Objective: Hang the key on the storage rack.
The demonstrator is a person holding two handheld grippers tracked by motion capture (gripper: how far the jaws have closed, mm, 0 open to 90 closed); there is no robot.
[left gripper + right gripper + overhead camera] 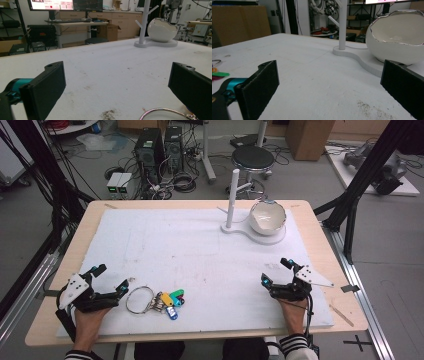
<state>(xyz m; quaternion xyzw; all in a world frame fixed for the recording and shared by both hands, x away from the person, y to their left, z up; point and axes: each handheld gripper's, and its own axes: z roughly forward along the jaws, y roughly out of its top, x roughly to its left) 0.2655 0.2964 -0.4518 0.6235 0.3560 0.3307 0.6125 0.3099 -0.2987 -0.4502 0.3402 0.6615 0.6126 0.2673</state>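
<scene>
The key ring (140, 299) with its bunch of coloured tags (171, 301) lies flat on the white mat (165, 250) at the near edge of the tabletop (305, 210), just beside my left hand-held gripper (111, 279) and touching nothing else. In the left gripper view the wire loop (163, 113) shows at the bottom edge, near my right-hand jaw but not between the pads. So, as I judge it, nothing has been done yet: the ring is unlifted, and the whole job of picking it up and carrying it across lies ahead (my guess is that it belongs on the white peg stand or in the bowl beside it).

My left hand-held gripper stands wide apart and empty, resting low on the mat. My right hand-held gripper (276, 271) is just as wide and just as empty, well apart from the keys on the other side of the mat.

At the far right of the mat stands the white peg stand (232, 195) on its curved base, with the egg-shaped white bowl (267, 217) on the same base; both are well apart from the ring. Between the ring and the stand the mat is bare apart from a few dirt marks (372, 110), so I see nothing in the way. Beyond the tabletop are a round black stool (253, 157) and computer towers (159, 147) on the floor.
</scene>
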